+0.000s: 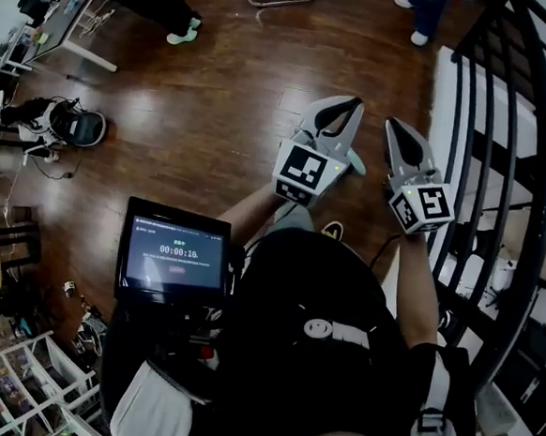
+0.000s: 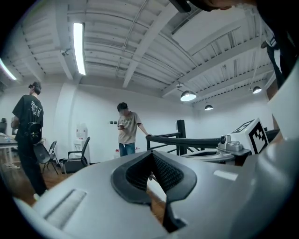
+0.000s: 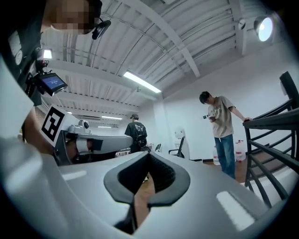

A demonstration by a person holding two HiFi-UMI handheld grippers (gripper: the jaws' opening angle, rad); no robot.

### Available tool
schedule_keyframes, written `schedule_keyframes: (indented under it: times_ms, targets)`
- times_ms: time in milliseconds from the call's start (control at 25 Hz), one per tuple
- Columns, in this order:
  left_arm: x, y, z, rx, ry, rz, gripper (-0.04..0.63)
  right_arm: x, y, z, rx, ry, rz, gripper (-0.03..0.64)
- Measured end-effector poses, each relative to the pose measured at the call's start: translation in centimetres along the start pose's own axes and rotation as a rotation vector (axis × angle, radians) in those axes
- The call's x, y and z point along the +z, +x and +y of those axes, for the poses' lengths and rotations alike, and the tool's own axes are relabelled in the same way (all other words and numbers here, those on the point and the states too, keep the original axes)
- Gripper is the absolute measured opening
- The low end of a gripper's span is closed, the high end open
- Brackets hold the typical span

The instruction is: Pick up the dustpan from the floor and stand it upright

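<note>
No dustpan shows clearly in any view. In the head view both grippers are held out in front of the person's body, above the wooden floor [image 1: 217, 95]. The left gripper [image 1: 355, 102] has its jaws closed at the tips, with nothing between them. The right gripper [image 1: 392, 126] beside it is also shut and empty. In the left gripper view the left gripper [image 2: 152, 153] points level into the room with its dark pads meeting. The right gripper view shows the right gripper [image 3: 148, 155] closed the same way. A small pale green piece [image 1: 356, 162] shows by the left gripper; I cannot tell what it is.
A lit tablet [image 1: 176, 252] hangs at the person's chest. A black stair railing [image 1: 533, 139] and white steps [image 1: 449, 95] stand close on the right. A headset [image 1: 69, 123] lies on the floor at left, near a desk [image 1: 72, 18]. One person [image 2: 127, 130] stands by the railing, another [image 2: 28, 121] farther left.
</note>
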State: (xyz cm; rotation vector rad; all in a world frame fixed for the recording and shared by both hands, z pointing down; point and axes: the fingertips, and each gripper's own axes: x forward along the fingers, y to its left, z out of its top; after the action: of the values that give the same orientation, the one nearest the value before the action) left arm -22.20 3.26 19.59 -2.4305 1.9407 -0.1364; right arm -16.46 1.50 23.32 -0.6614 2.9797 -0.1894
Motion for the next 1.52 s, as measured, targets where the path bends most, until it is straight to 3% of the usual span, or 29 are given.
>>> schedule_keyframes:
  times_ms: [520,1520]
  targets:
    - [-0.4,0.5,0.3,0.022,0.006,-0.006,0.020,0.6,2.5,1.3,0.103,-0.030,0.004,0.003]
    - [-0.7,0.1,0.3,0.027,-0.008,-0.017,0.020,0.1,3.3,2.0,0.111,-0.045,0.018,0.002]
